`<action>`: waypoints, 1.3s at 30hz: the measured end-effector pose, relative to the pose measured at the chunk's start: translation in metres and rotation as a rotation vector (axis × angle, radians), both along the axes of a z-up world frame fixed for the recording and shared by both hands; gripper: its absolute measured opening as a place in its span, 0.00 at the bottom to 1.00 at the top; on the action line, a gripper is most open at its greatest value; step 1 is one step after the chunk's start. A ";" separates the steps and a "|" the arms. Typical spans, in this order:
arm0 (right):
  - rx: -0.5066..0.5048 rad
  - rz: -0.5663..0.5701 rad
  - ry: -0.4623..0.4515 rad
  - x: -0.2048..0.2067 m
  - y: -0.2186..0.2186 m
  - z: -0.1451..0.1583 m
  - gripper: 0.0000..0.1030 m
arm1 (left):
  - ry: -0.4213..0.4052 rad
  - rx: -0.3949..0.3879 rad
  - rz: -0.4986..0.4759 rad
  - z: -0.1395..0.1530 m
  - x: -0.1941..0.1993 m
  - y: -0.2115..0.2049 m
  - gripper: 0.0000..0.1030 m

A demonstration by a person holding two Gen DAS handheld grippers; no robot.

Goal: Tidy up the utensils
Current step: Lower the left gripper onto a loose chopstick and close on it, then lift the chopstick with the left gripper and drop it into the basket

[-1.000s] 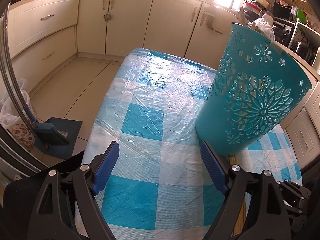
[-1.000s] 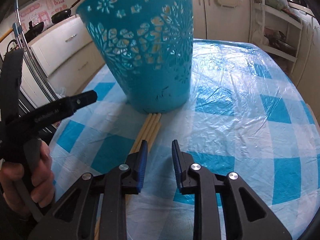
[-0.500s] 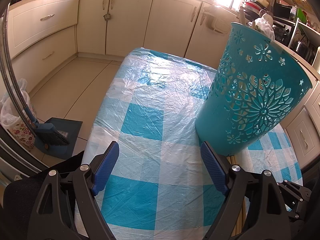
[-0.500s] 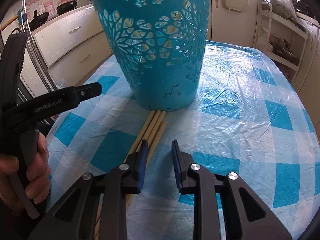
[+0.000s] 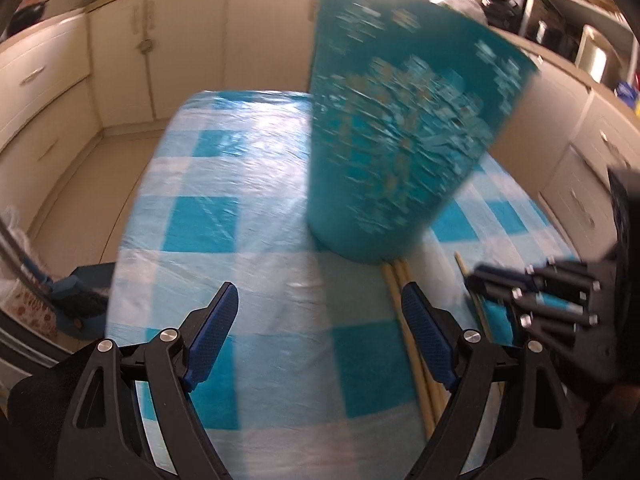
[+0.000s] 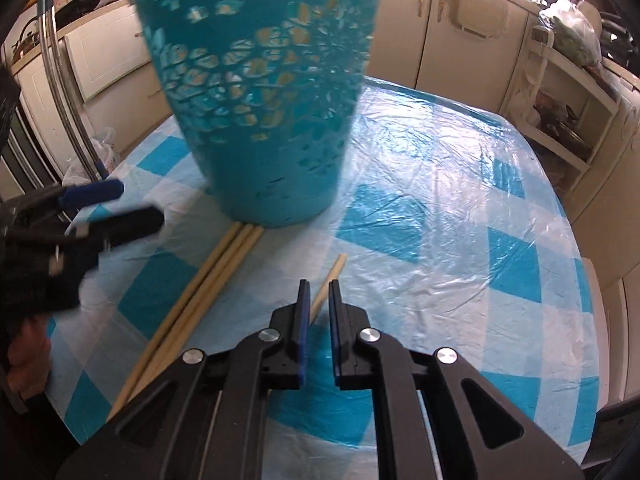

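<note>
Perforated teal plastic basket (image 6: pixel 264 112) stood mid-bench on glossy checked plastic cloth (image 6: pixel 460 208). Three round wooden sticks (image 6: pixel 212 276) butted its base. Right gripper (image 6: pixel 318 300) jaws nearly closed around a separate fourth stick (image 6: pixel 330 278); left gripper (image 5: pixel 320 312) jaws wide, empty.

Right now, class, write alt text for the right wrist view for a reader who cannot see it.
The right tongs, nearly shut, hang low over one loose wooden stick on a blue-checked tablecloth. Behind stands a teal cut-out basket, with three more sticks at its base and the left tongs beside them.
</note>
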State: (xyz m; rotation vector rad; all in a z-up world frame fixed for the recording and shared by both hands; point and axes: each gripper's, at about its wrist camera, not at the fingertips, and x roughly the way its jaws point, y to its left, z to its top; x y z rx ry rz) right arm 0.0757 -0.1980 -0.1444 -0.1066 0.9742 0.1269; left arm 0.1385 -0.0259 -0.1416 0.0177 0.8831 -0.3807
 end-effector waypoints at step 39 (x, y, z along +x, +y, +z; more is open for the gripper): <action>0.114 0.003 -0.008 -0.007 -0.011 -0.005 0.11 | 0.120 0.171 -0.009 -0.007 0.010 -0.043 0.05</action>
